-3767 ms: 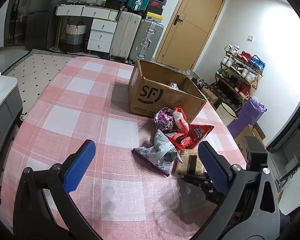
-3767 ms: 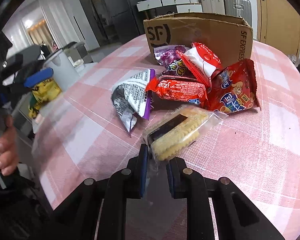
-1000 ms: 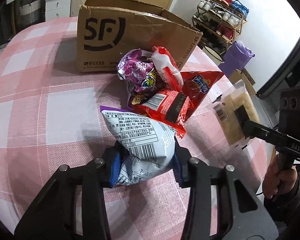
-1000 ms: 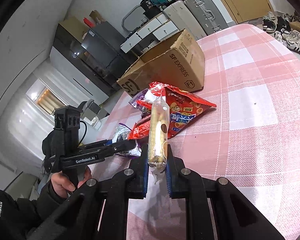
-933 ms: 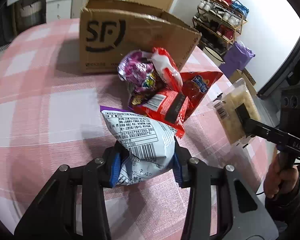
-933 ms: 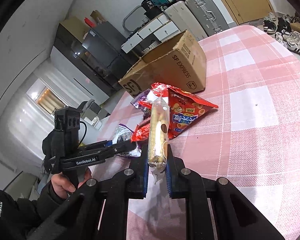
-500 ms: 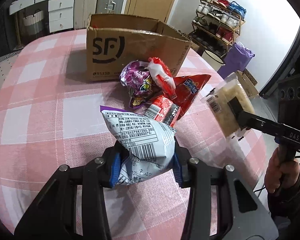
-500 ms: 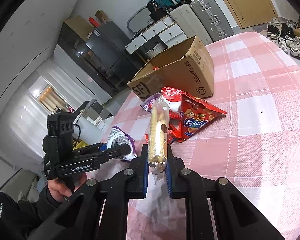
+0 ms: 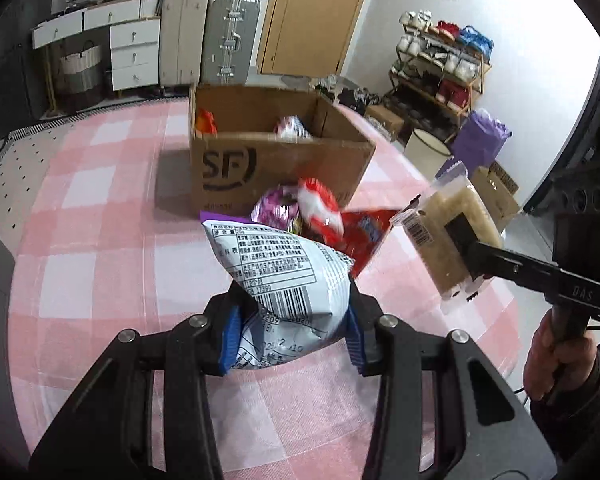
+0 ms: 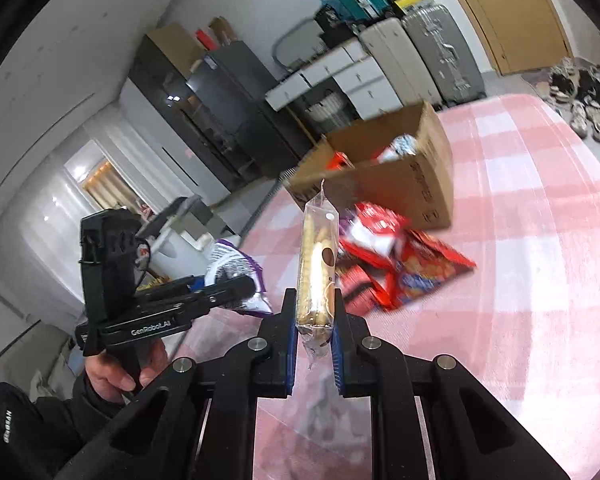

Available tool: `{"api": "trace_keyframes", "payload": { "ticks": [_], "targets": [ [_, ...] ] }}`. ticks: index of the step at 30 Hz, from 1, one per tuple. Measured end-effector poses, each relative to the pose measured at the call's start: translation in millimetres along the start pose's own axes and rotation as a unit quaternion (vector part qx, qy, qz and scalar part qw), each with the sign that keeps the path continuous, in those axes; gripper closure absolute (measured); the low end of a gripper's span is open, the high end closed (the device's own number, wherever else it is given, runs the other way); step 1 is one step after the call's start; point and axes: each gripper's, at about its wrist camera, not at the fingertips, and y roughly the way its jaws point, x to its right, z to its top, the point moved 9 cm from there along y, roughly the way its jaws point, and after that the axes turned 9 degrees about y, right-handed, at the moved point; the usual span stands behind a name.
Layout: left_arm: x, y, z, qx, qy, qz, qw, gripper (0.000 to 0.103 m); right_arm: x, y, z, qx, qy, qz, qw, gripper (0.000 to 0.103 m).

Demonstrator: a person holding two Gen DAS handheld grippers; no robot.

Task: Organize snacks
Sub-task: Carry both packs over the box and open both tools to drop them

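My left gripper (image 9: pixel 292 332) is shut on a silver and purple snack bag (image 9: pixel 284 272), held in the air over the pink checked table (image 9: pixel 100 240). My right gripper (image 10: pixel 314 344) is shut on a clear pack of cream biscuits (image 10: pixel 316 276), also lifted; that pack (image 9: pixel 448 240) shows at the right of the left wrist view. Ahead stands the open SF cardboard box (image 9: pixel 276 160) with a few snacks inside. A pile of red and purple snack bags (image 9: pixel 320 216) lies on the table against the box front. The held bag (image 10: pixel 236 276) appears left of the biscuits in the right wrist view.
A person's hand (image 10: pixel 116 376) grips the left tool and another hand (image 9: pixel 552 356) the right. Suitcases (image 9: pixel 204 36), white drawers (image 9: pixel 132 56) and a wooden door (image 9: pixel 308 16) stand behind the table. A shoe rack (image 9: pixel 440 64) and a purple bag (image 9: pixel 480 140) are at the right.
Both grippers have risen with their snacks held. The box now sits lower in view and its inside shows. The pile on the table has dropped further below the held packs.
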Motion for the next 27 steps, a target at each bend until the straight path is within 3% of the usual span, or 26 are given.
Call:
{"api": "trace_keyframes", "payload": {
  "ticks": [16,27],
  "targets": [
    [-19.4,-69.1,103.3,0.066,0.008,0.003,0.9978,0.064,-62.0,-6.8,94.0,0.038,-0.047,0.039,0.997,0.089],
    [-41.5,-61.1,191.2,0.079,-0.008,0.004,0.9968,0.064,-81.1,7.3,169.4,0.05,-0.07,0.024,0.996,0.089]
  ]
}}
